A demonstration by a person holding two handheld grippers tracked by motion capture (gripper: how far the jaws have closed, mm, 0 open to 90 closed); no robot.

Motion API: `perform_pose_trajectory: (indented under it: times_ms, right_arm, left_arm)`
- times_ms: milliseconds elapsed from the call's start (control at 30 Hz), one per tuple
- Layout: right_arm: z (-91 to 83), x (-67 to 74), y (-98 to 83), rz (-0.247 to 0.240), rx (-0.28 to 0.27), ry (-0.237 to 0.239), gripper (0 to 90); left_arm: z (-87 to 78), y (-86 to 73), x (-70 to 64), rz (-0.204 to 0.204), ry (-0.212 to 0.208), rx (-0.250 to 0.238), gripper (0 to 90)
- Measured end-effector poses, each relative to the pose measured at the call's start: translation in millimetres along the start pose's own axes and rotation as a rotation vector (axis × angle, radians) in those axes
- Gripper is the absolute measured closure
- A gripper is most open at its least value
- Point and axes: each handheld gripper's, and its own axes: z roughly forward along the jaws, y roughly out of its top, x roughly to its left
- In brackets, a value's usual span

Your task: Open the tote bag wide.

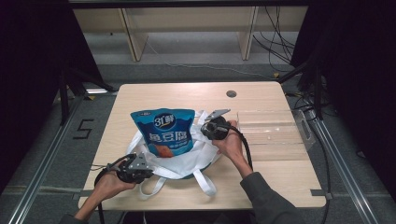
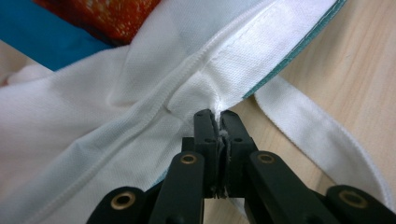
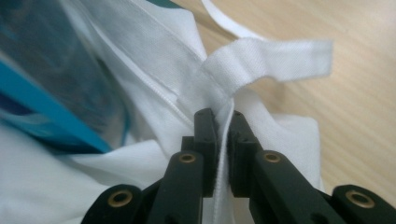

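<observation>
A white tote bag lies on the wooden table, with a blue snack pouch standing in its mouth. My left gripper is at the bag's near left corner. In the left gripper view its jaws are shut on the bag's white hem, beside a loose strap and the pouch. My right gripper is at the bag's far right rim. In the right gripper view it is shut on the white rim fabric just below a handle loop.
A clear plastic tray sits on the table right of the bag, close to my right hand. A round cable hole is near the far edge. One white handle trails toward the front edge. Wooden frame legs and cables stand beyond the table.
</observation>
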Motion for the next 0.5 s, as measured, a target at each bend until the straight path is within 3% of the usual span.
perform_pose_trajectory:
  times_ms: [33, 67, 100, 233, 367, 400, 433, 467, 500]
  right_arm:
    - [9.5, -1.8, -4.5, -0.004, 0.005, -0.013, 85.2]
    - [16.4, 0.3, -8.8, 0.038, 0.032, -0.023, 85.3]
    - [22.9, 1.5, -11.8, 0.038, 0.06, -0.023, 85.3]
    - [21.5, 2.8, -10.0, 0.023, 0.076, -0.022, 85.2]
    - [16.7, -0.2, -8.6, 0.046, 0.043, -0.012, 83.0]
    - [14.6, -0.2, -7.8, 0.054, 0.033, -0.008, 80.9]
    - [12.3, -0.1, -7.1, 0.054, 0.025, -0.009, 77.3]
    - [8.6, -0.9, -5.6, 0.054, 0.005, -0.007, 72.0]
    - [4.1, 1.5, -4.0, 0.096, 0.024, 0.01, 67.6]
  left_arm:
    - [0.1, -0.4, 1.0, 0.007, 0.006, 0.006, 86.6]
    - [0.1, -0.1, -0.7, -0.01, -0.003, -0.009, 86.5]
    - [-0.7, 0.3, 0.2, 0.01, 0.009, 0.004, 86.4]
    - [-4.1, 1.4, -1.5, 0.015, 0.005, 0.001, 83.3]
    - [-23.2, 4.9, -3.1, -0.033, -0.029, -0.114, 67.6]
    - [-30.6, 6.2, -2.2, -0.036, -0.016, -0.13, 63.9]
    - [-37.4, 7.5, -2.8, -0.068, -0.019, -0.173, 61.4]
    - [-42.1, 8.1, -0.8, -0.06, -0.014, -0.172, 58.7]
    - [-47.2, 8.5, 0.0, -0.07, -0.006, -0.185, 56.0]
